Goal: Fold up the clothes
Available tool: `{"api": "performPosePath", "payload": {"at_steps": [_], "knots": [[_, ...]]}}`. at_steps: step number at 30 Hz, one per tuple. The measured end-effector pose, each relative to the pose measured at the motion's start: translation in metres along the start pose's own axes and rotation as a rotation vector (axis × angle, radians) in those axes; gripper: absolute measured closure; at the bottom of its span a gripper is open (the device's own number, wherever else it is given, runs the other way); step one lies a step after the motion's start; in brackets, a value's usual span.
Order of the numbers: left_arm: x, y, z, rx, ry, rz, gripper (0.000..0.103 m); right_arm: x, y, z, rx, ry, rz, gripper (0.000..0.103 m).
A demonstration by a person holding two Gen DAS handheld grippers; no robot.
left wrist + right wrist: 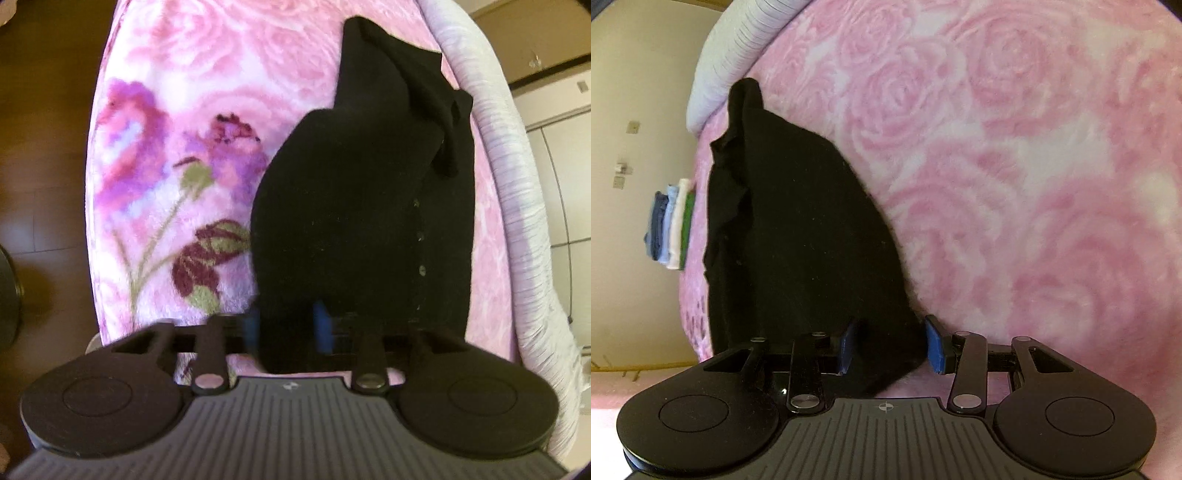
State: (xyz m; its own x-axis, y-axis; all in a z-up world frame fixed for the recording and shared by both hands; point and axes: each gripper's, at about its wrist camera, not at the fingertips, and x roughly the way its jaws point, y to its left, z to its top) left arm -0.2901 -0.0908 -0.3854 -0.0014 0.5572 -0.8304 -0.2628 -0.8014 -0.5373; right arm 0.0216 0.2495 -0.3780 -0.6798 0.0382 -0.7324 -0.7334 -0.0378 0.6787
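A black garment (362,206) with a row of small buttons lies on a pink floral blanket (192,110). In the left wrist view its near edge sits between my left gripper's (284,328) blue fingers (321,325); they stand a little apart, partly hidden and blurred. In the right wrist view the same black garment (798,236) runs down between my right gripper's (892,345) blue fingers (936,345), which stand apart with a corner of cloth between them.
A white ribbed pillow or bolster (513,192) lies along the blanket's right edge. A stack of folded clothes (674,225) sits at the bed's far left in the right wrist view. Brown floor (40,147) lies left of the bed.
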Motion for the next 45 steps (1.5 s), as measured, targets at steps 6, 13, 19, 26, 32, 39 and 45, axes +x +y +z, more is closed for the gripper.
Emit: {"api": "performPosePath", "payload": {"at_steps": [6,13,19,26,32,39,45], "knots": [[-0.025,-0.038,-0.014,0.228,0.043,-0.067,0.093,-0.039,0.041,0.005,-0.222,-0.055,-0.072,0.092],[-0.002,-0.067,-0.08,0.272,0.15,-0.101,0.093,-0.102,0.008,0.019,-0.224,-0.134,-0.174,0.092],[0.005,-0.024,-0.09,0.011,0.132,-0.109,0.09,-0.1,-0.035,0.005,-0.078,-0.089,-0.114,0.09],[0.019,-0.014,-0.092,-0.047,0.074,-0.143,0.076,-0.076,-0.047,0.018,-0.041,-0.073,-0.093,0.045],[0.013,-0.025,-0.1,0.033,0.076,-0.149,0.096,-0.069,-0.05,0.015,-0.085,-0.019,-0.102,0.091],[-0.098,-0.077,-0.048,0.165,-0.076,-0.328,0.097,-0.148,-0.002,0.01,-0.034,-0.071,0.217,0.092],[-0.244,-0.145,0.023,0.287,-0.329,-0.507,0.097,-0.242,0.094,0.008,-0.117,-0.191,0.506,0.092]]}}
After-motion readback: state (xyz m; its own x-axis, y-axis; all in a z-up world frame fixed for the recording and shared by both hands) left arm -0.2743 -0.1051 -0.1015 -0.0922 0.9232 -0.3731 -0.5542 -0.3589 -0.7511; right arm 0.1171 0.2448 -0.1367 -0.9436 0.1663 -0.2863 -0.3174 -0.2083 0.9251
